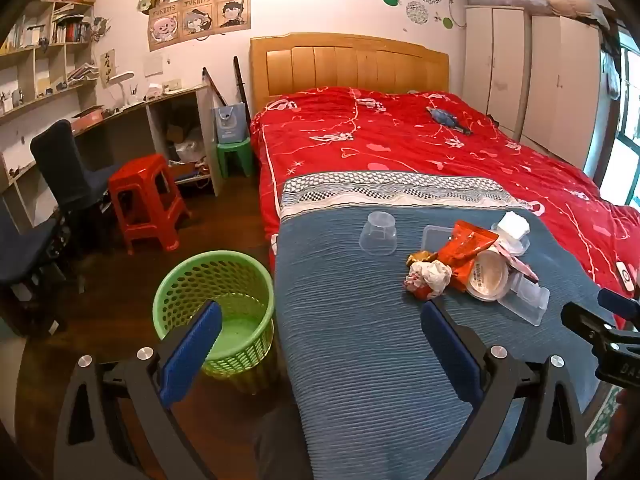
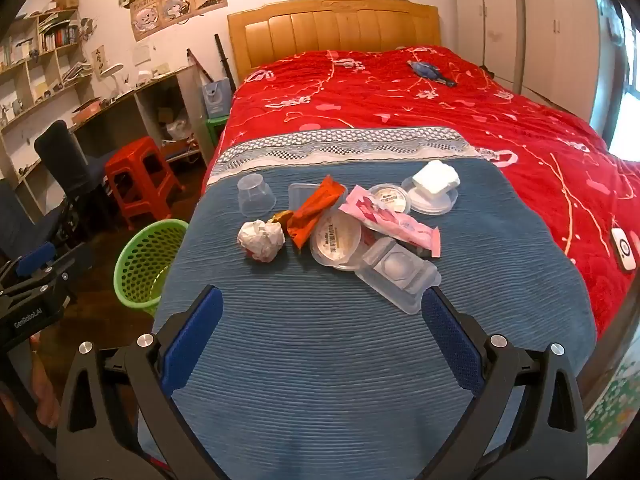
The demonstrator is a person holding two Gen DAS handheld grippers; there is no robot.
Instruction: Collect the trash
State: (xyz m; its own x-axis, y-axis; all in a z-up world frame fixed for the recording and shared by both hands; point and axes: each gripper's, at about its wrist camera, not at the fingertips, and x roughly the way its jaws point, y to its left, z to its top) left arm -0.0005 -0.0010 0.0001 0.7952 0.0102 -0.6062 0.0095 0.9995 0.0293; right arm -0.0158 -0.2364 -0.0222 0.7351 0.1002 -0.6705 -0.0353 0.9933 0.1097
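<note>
Trash lies in a pile on the blue blanket [image 2: 320,340] at the foot of the bed: a crumpled paper ball [image 2: 261,240], an orange wrapper [image 2: 314,212], a pink wrapper [image 2: 394,220], a round tub lid [image 2: 336,242], a clear plastic tray [image 2: 396,274], an upturned clear cup [image 2: 255,194] and a white wad [image 2: 436,178] on a lid. A green basket [image 1: 216,304] stands on the floor left of the bed. My left gripper [image 1: 320,328] is open, between basket and pile. My right gripper [image 2: 322,316] is open, just short of the pile.
A red quilt [image 1: 400,140] covers the bed, with a blue toy [image 1: 448,118] near the headboard and a white device [image 2: 624,254] at the right edge. A red stool [image 1: 146,200], dark chairs [image 1: 68,164] and a desk [image 1: 132,120] stand to the left. Wardrobes [image 1: 532,80] stand behind on the right.
</note>
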